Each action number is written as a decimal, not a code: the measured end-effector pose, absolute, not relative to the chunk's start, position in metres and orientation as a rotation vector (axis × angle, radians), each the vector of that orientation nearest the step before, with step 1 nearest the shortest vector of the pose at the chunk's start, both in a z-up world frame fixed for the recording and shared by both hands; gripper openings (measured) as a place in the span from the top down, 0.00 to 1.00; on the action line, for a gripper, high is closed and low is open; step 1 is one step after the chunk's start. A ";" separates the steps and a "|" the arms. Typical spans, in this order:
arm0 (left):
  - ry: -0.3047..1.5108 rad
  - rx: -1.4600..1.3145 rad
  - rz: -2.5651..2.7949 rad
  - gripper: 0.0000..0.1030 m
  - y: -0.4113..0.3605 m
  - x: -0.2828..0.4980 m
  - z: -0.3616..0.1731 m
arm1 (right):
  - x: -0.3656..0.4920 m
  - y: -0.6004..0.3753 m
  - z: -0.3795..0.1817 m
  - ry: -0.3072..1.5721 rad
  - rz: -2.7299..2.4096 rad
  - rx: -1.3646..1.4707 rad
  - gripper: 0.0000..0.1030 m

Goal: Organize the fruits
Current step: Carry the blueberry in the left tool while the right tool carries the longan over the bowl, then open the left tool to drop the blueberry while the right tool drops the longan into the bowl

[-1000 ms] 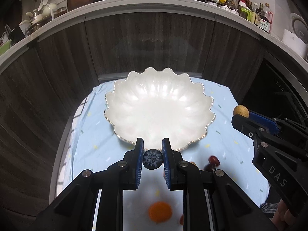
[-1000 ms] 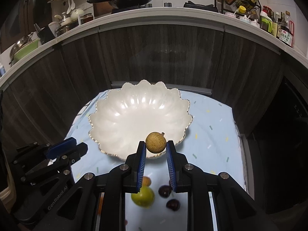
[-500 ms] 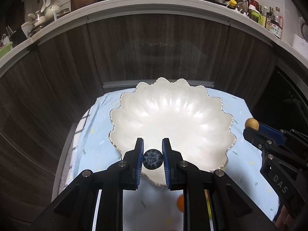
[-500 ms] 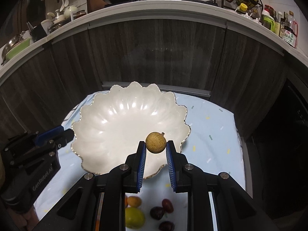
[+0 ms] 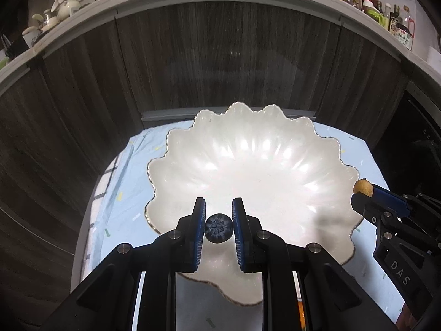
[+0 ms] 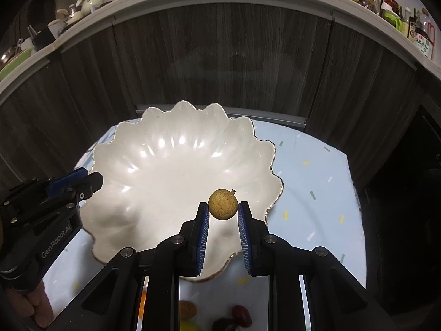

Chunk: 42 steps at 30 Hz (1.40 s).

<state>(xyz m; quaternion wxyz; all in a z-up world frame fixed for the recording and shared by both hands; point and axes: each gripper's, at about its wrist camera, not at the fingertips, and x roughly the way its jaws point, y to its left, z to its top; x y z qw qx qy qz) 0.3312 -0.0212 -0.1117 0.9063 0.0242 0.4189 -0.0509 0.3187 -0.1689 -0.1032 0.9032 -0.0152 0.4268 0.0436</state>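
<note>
Pearly white and scallop-edged, the fruit bowl [image 5: 248, 165] sat on a pale blue cloth [image 5: 121, 182] flecked with small coloured dashes, close to the dark wood cabinet fronts [image 5: 220, 63] on the far side. The left gripper [image 5: 218, 215] was clenched on a dark blueberry [image 5: 218, 227], held above the near part of the bowl. The right gripper [image 6: 223, 215] pinched a tan, rough-skinned longan [image 6: 223, 203] at its very fingertips, over the bowl's near right rim. From the left wrist view the longan [image 5: 363, 187] showed only as a small ball at the tip of the right gripper [image 5: 366, 193], at the bowl's right edge, and the blueberry's crinkled crown faced the lens. The right wrist view showed the left gripper [image 6: 92, 180] side-on at the bowl's left rim, its load hidden. Only that view took in the fruit lying on the cloth near the camera: a red one [image 6: 242, 315], a dark one [image 6: 223, 325], a brownish one [image 6: 187, 309] and a yellow one [image 6: 190, 326], partly masked by the gripper body. A rack of bottles [image 6: 413, 24] stood on the counter at far right.
</note>
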 end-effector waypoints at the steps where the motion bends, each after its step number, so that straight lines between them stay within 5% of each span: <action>1: 0.876 0.048 -0.106 0.80 -0.021 0.334 -0.115 | 0.321 -0.169 -0.106 0.889 0.089 -0.032 0.78; 12: 0.925 0.047 -0.116 0.79 -0.023 0.341 -0.133 | 0.332 -0.167 -0.127 0.940 0.087 -0.047 0.78; 17: 0.938 0.044 -0.125 0.65 -0.024 0.342 -0.134 | 0.334 -0.167 -0.129 0.957 0.087 -0.052 0.78; 24: 0.925 0.043 -0.107 0.44 -0.022 0.338 -0.126 | 0.330 -0.168 -0.120 0.928 0.055 -0.069 0.54; 31: 0.895 0.056 -0.093 0.37 -0.021 0.329 -0.111 | 0.319 -0.168 -0.102 0.879 0.026 -0.073 0.35; 42: 0.848 0.064 -0.072 0.31 -0.017 0.302 -0.082 | 0.296 -0.173 -0.082 0.845 -0.005 -0.057 0.34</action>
